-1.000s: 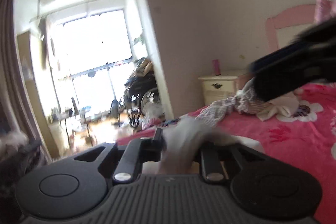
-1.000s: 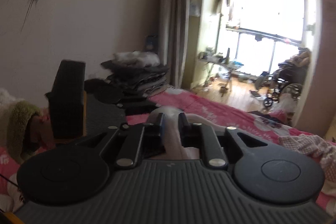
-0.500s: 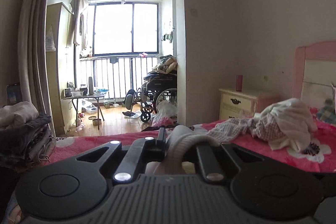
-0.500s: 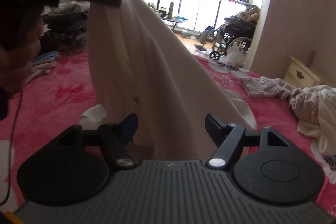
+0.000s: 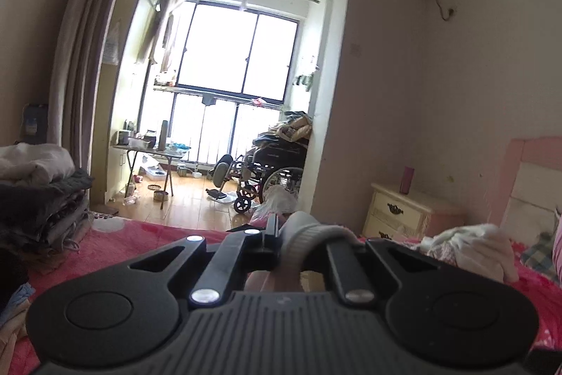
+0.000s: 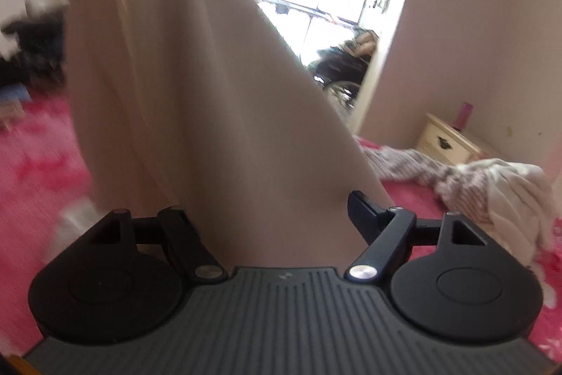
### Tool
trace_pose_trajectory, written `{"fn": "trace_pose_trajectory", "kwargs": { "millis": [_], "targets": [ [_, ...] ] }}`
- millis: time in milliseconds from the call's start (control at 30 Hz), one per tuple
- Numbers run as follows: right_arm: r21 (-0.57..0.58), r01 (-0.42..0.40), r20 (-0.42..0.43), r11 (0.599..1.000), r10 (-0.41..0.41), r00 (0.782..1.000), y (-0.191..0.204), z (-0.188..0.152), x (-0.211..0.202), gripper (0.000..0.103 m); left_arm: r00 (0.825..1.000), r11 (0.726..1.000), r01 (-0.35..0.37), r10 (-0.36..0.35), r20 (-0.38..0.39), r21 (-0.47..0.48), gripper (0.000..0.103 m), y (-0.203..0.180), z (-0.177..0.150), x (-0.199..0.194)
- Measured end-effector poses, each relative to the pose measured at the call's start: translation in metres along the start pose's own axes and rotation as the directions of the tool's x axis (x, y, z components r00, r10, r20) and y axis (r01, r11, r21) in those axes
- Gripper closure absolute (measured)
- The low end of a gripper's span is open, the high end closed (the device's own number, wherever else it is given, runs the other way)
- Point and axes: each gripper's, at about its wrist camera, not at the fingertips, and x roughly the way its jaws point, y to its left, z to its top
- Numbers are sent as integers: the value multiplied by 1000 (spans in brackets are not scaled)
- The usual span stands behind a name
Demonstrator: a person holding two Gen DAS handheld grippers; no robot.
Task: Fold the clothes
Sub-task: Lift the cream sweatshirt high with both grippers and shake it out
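The left gripper (image 5: 298, 234) was clenched on a bunched fold of the cream garment (image 6: 196, 115), its fingers drawn close together with the ribbed cloth humped up between them and spilling over the right-hand finger. From that grip the garment hung down in a long sheet in front of the right gripper (image 6: 267, 209), filling most of the right wrist view. The right gripper's jaws had just been opening and stood wide apart — the cloth passed between them, but its fingers (image 6: 361, 202) did not press on it, so it was released. Below lay the pink flowered bedspread (image 5: 123, 245). A heap of unfolded clothes (image 6: 484, 185) sat on it towards the cream nightstand (image 5: 400, 217), and a stack of folded dark clothes (image 5: 38, 199) rested at the left edge of the left wrist view. Beyond the bed, a wheelchair (image 5: 267, 174) stood by the bright window.
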Motion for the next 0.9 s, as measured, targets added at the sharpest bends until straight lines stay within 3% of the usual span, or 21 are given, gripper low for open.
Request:
{"fn": "trace_pose_trajectory", "kwargs": {
  "millis": [167, 367, 533, 700, 900],
  "targets": [
    [-54, 61, -17, 997, -62, 998, -14, -23, 12, 24, 999, 1000, -14, 14, -34, 1, 96, 3, -9, 5],
    [-47, 95, -26, 994, -97, 995, -46, -19, 12, 23, 999, 998, -43, 44, -32, 42, 96, -6, -14, 7],
    [-117, 186, 84, 975, -177, 981, -68, -1, -5, 24, 998, 997, -68, 68, 6, 23, 96, -8, 2, -2],
    [-143, 336, 281, 931, -287, 916, -100, 55, -31, 24, 992, 996, -83, 81, 95, 14, 96, -14, 51, -17],
    [-214, 474, 522, 854, -310, 794, -120, 142, -73, 15, 959, 994, -112, 103, 265, 19, 95, -21, 137, -54]
  ]
}}
